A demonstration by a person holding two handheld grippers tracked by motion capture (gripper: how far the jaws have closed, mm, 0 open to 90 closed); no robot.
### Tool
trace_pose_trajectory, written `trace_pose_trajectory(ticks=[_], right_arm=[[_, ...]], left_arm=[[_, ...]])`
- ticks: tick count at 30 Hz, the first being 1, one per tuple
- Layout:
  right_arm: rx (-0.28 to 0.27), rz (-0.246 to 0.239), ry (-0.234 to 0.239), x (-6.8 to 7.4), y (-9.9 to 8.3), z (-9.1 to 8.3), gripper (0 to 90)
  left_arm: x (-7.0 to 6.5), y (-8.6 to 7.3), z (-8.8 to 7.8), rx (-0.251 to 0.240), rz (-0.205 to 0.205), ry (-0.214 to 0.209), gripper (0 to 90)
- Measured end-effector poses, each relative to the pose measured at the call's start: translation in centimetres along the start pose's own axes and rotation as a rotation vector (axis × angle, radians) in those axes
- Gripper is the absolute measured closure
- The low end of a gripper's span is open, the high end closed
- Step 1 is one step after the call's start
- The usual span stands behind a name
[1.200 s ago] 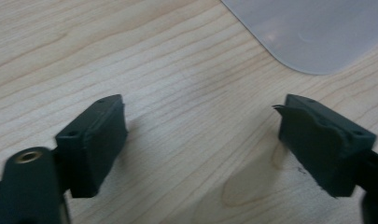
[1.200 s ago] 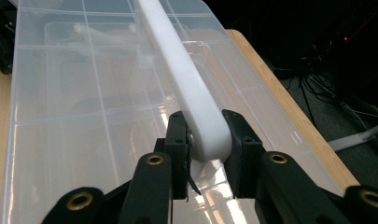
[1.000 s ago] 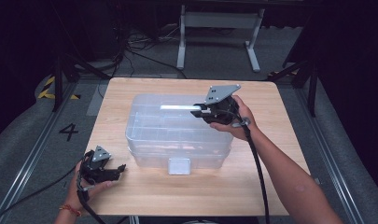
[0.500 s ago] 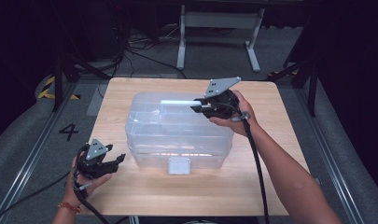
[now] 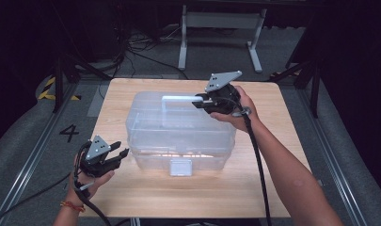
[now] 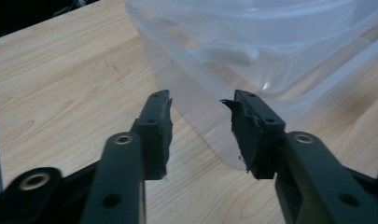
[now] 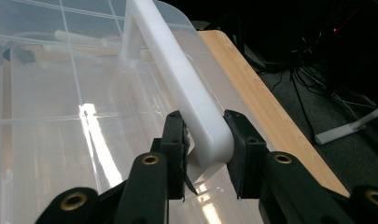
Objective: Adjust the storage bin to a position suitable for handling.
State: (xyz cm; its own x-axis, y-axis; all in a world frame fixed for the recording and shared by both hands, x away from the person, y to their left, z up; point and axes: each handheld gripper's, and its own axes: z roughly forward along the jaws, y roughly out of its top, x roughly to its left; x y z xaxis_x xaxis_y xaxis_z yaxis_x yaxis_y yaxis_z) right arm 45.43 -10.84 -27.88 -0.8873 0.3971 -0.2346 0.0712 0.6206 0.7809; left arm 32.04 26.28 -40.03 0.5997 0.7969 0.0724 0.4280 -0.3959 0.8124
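A clear plastic storage box with a lid stands mid-table on the wooden table. Its white handle is swung up over the lid. My right gripper is shut on one end of that handle, with both pads pressed against its sides. My left gripper hovers off the box's front-left corner, a little apart from it. Its jaws have just been closing, and nothing lies between them. The box's rounded corner shows just beyond the fingertips.
A white latch sits at the middle of the box's front wall. Bare wood lies in front of the box and on both sides. A white metal stand and cables are on the floor behind the table.
The left hand has risen a little beside the box's corner and its jaws have narrowed. The right gripper keeps its hold on the handle, almost still.
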Motion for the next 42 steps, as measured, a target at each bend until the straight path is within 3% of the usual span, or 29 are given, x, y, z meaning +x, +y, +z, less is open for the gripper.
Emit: trace_pose_trajectory(ticks=[3,7,12,15,18,22,32,42], right_arm=[[0.001,-0.001,0.002,-0.1,0.1,0.0,71.0],[0.004,-0.002,0.001,-0.2,0.1,0.0,70.9],[-0.001,-0.002,-0.003,-0.1,0.0,0.0,70.8],[-0.010,-0.004,-0.010,0.0,-0.1,-0.1,70.3],[-0.010,-0.001,-0.049,0.3,-0.1,-0.5,63.8],[-0.027,0.035,-0.045,0.1,-0.5,-1.2,59.4],[-0.097,0.081,-0.098,-0.1,-2.3,-4.9,50.7],[-0.145,0.134,-0.172,-0.8,-6.1,-9.3,47.3]], left_arm=[[-0.1,0.6,0.2,-0.004,0.018,-0.010,67.9],[-0.1,1.1,0.5,-0.020,0.010,-0.020,75.6],[0.0,1.5,0.5,-0.041,-0.002,-0.031,77.9],[-0.3,1.6,0.6,-0.037,0.011,-0.024,80.0],[-0.3,1.6,0.5,-0.035,0.017,-0.024,81.6],[-0.3,1.6,0.5,-0.035,0.020,-0.024,81.8],[-0.2,1.8,0.4,-0.040,0.016,-0.026,82.3],[-0.1,2.6,0.5,-0.049,0.028,-0.022,82.5]])
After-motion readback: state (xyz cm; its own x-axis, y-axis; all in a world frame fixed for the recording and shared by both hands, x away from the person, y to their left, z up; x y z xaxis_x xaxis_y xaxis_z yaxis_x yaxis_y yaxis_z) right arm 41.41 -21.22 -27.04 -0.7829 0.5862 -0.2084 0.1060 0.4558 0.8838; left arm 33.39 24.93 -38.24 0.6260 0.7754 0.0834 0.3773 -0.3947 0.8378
